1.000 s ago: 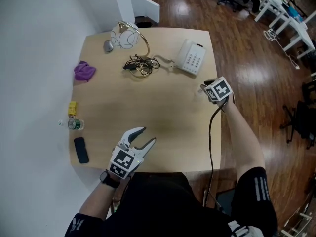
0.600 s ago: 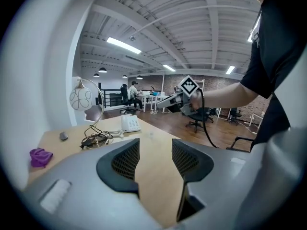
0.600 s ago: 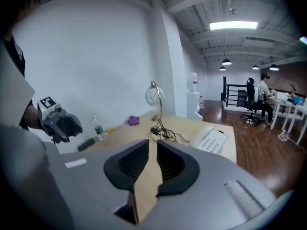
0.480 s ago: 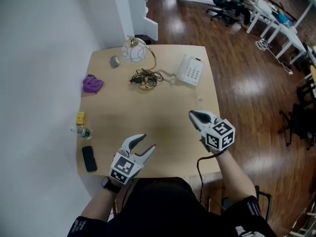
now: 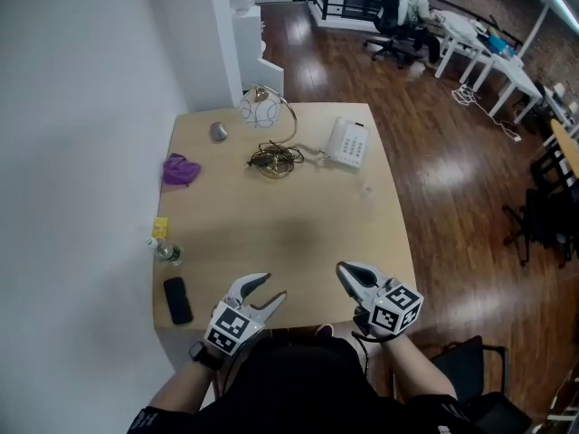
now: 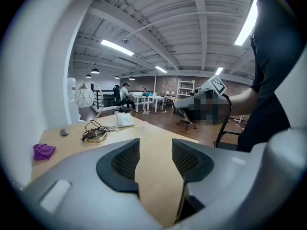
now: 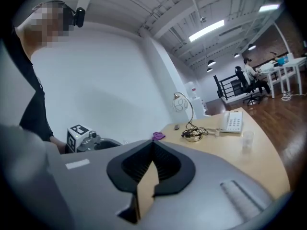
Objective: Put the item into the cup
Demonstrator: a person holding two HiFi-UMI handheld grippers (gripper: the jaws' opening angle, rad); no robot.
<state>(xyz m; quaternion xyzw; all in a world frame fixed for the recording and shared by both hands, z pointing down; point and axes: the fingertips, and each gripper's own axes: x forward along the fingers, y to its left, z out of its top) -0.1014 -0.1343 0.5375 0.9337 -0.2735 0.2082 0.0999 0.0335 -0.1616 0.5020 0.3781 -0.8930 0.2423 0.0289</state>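
A small clear cup (image 5: 365,190) stands near the table's right edge, in front of the white phone (image 5: 348,141); the right gripper view shows the cup (image 7: 247,140) too. Along the left edge lie a yellow item (image 5: 160,227), a small bottle (image 5: 167,251) and a black bar (image 5: 176,299). My left gripper (image 5: 274,286) hovers at the front edge, open and empty (image 6: 155,145). My right gripper (image 5: 344,269) is beside it at the front edge, shut with nothing between its jaws (image 7: 153,145). Both are far from the cup.
At the back of the wooden table (image 5: 298,233) are a purple cloth (image 5: 181,168), a grey mouse (image 5: 219,132), a curved lamp (image 5: 262,107) and a coil of cables (image 5: 274,161). A white wall runs along the left. Wooden floor lies to the right.
My right gripper came back from the table's right side near the phone to the front edge, and its jaws shut. The left gripper stayed put. The head view pulled back.
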